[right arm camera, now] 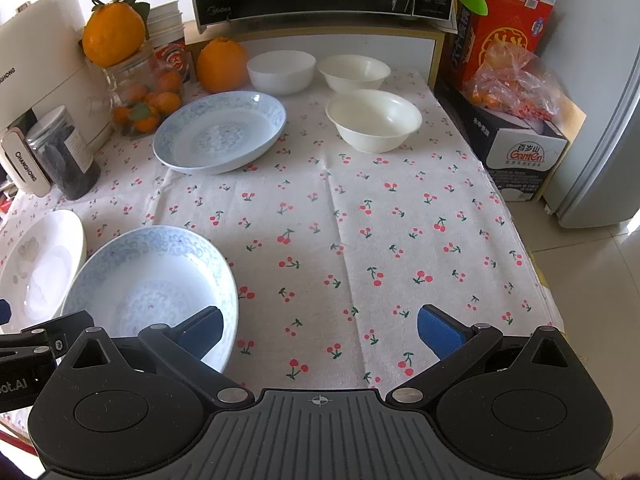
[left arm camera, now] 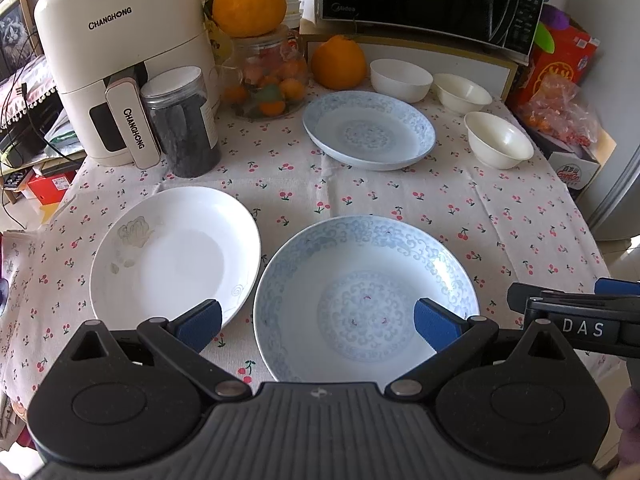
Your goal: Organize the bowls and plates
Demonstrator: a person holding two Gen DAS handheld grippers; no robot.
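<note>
A pale blue patterned plate (left arm camera: 366, 292) (right arm camera: 154, 284) lies near the table's front edge. My left gripper (left arm camera: 318, 322) hovers open over its near side with nothing between its fingers. Left of it rests a white plate (left arm camera: 176, 258) (right arm camera: 38, 264). A second blue plate (left arm camera: 368, 130) (right arm camera: 220, 134) sits further back. Three white bowls (left arm camera: 400, 78) (left arm camera: 462, 92) (left arm camera: 498, 140) stand at the back right, also seen as bowls (right arm camera: 280, 70) (right arm camera: 354, 72) (right arm camera: 374, 120). My right gripper (right arm camera: 320, 330) is open above bare tablecloth, right of the near blue plate.
A white air fryer (left arm camera: 116, 60), a dark-filled jar (left arm camera: 182, 120), a glass jar of small oranges (left arm camera: 268, 80) and a loose orange (left arm camera: 338, 62) line the back left. A microwave (left arm camera: 432, 0) stands behind. Boxes (right arm camera: 516, 120) and a bagged item flank the table's right edge.
</note>
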